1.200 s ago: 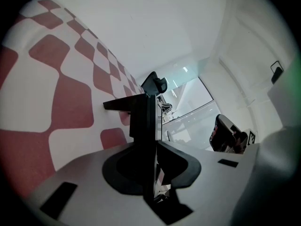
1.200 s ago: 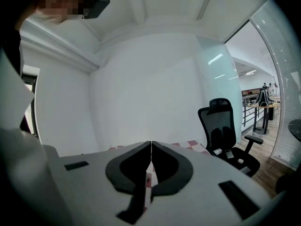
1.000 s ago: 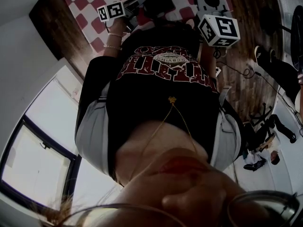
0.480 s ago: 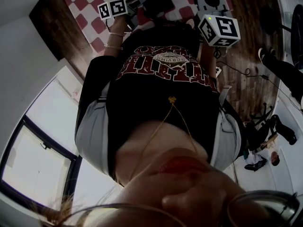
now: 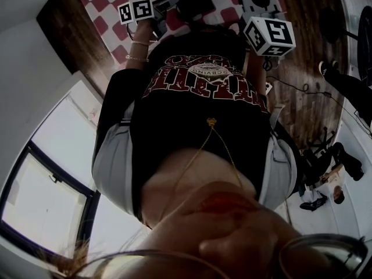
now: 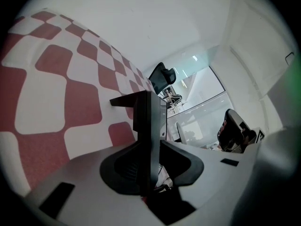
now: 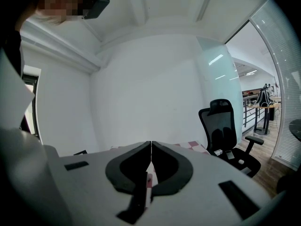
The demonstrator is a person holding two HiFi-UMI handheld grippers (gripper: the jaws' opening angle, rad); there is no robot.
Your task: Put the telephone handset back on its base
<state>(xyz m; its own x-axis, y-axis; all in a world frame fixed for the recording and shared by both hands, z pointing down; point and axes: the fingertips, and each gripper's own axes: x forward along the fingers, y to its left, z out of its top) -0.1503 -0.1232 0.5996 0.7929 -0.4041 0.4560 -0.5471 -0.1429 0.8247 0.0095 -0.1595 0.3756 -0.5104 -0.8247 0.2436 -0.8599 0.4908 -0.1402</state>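
Handset (image 6: 148, 112), apparently the dark slab between the left gripper's (image 6: 151, 142) jaws, which have just been opening, seems released; base unseen. Right gripper (image 7: 151, 143) closed, empty.

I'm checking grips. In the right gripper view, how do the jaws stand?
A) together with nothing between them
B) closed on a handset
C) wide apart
A: the right gripper shows its jaws meeting along a thin seam, with nothing between them.

White walls (image 7: 141, 88), wooden floor (image 5: 305, 45), black office chair (image 7: 225, 126), bright window (image 5: 46, 205).
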